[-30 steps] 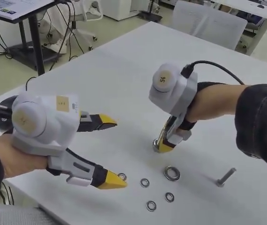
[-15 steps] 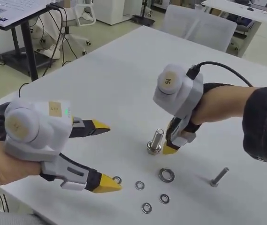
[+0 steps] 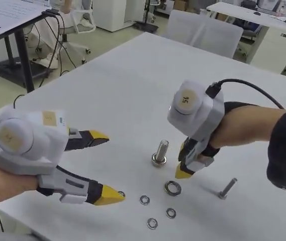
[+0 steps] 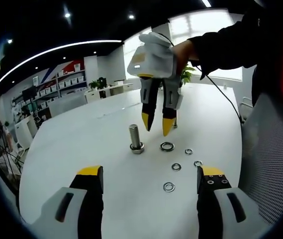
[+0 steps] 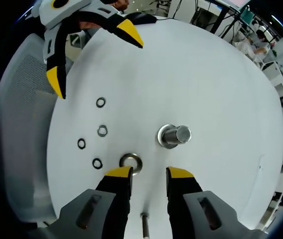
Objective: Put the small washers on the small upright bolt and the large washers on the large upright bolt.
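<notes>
On the left, the left gripper hovers low over the white table with its jaws wide apart and nothing between them. Just beside its lower jaw tip lie the small washers, flat on the table in a loose cluster. The left gripper view shows four of them, but in the head view one is half hidden behind that tip, so its exact spot is hard to read there.

Further right, the large bolt stands upright on its head, with no washer on its shaft. The large washer lies flat just in front of it, near but not touching. The right gripper points down right next to the bolt and over that washer, its jaws a little apart and empty. In the right gripper view the washer sits just beyond one jaw tip. Well to the right, the small bolt lies on its side, not upright.

Nothing is threaded yet, so the task looks near its start, with one bolt standing and the other not. The next move, I judge, is one of two. One is to pinch the large washer by its rim, which calls for a low, narrow grip on a thin flat ring. The other is to stand the small bolt up first.
</notes>
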